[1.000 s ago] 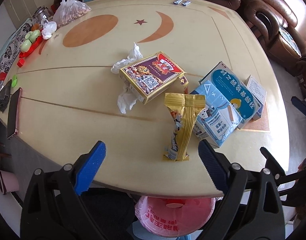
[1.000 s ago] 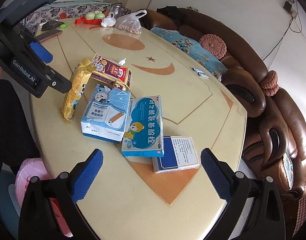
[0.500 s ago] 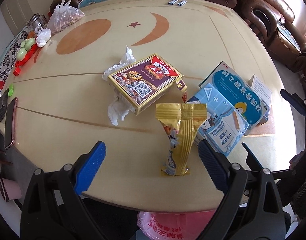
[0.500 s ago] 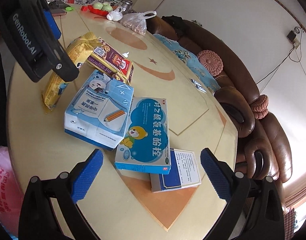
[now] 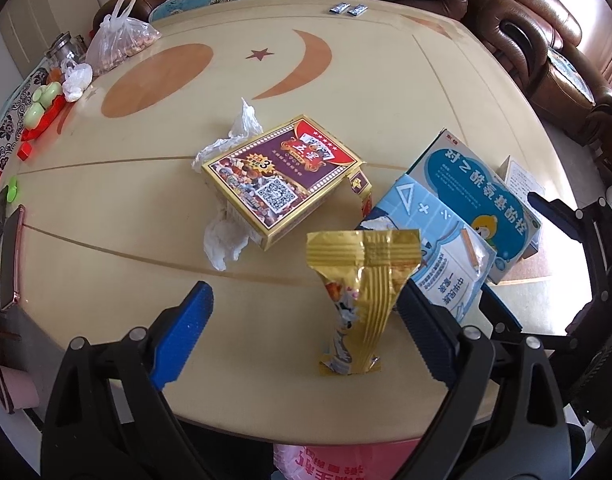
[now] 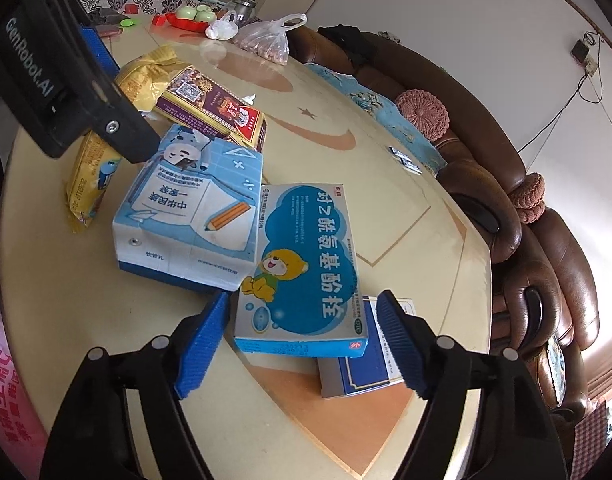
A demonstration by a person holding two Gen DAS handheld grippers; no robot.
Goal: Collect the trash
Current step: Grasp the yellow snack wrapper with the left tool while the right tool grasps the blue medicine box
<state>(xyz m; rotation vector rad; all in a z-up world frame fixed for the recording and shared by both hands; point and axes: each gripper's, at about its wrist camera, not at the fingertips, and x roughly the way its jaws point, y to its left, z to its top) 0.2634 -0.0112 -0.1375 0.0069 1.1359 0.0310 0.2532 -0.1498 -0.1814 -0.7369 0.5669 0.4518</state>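
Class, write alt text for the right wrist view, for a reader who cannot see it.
The open right tool straddles the near end of a blue medicine box with a cartoon bear, which lies on a round beige table, partly over a dark blue box. To its left sit a pale blue carton, a yellow snack wrapper and the left tool's black body.

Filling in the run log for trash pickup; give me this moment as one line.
left gripper: open, around gold snack wrapper | right gripper: open, around bear medicine box | nothing lifted off table
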